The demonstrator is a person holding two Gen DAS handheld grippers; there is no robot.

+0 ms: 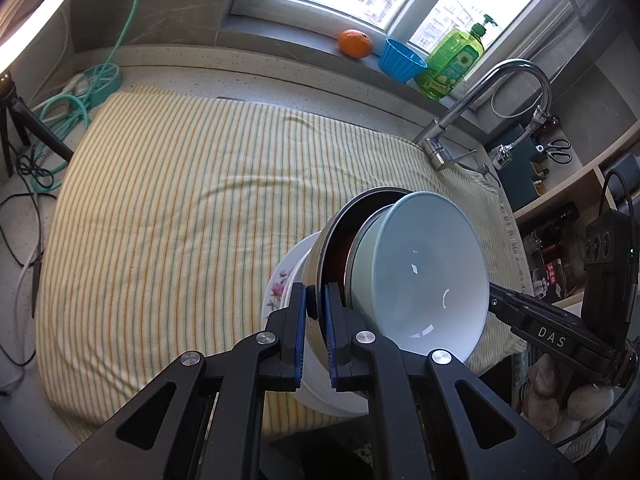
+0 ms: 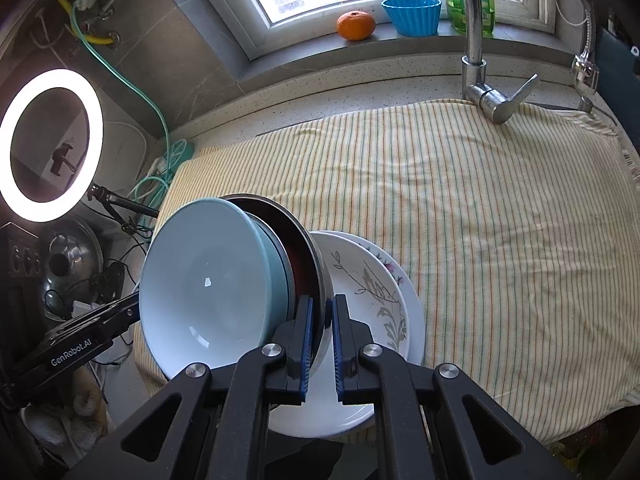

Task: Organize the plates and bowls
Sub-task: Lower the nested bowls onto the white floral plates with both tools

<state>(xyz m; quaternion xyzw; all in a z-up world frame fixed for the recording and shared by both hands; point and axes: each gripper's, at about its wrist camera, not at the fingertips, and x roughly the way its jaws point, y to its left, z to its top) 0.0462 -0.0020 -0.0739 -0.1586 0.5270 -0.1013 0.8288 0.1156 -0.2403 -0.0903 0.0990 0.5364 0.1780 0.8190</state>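
Note:
A steel bowl (image 1: pixel 311 268) with a dark red inside carries a light blue bowl (image 1: pixel 424 276) nested in it. My left gripper (image 1: pixel 316 294) is shut on the steel bowl's rim on one side. On the opposite side my right gripper (image 2: pixel 321 306) is shut on the same steel bowl (image 2: pixel 318 258). The blue bowl (image 2: pixel 208 280) fills the space between the two grippers. Under the bowls lie stacked white plates (image 2: pixel 372 288) with flower prints (image 1: pixel 280 286), on the striped towel. Each view shows the other gripper's tip past the blue bowl: the right gripper (image 1: pixel 496 300) and the left gripper (image 2: pixel 130 312).
A yellow striped towel (image 1: pixel 180 208) covers the counter. The faucet (image 2: pixel 476 40) stands at its far edge. On the windowsill sit an orange (image 2: pixel 356 26), a blue cup (image 2: pixel 412 16) and a green soap bottle (image 1: pixel 452 60). A ring light (image 2: pixel 52 144), green hose (image 1: pixel 68 108) and cables lie left.

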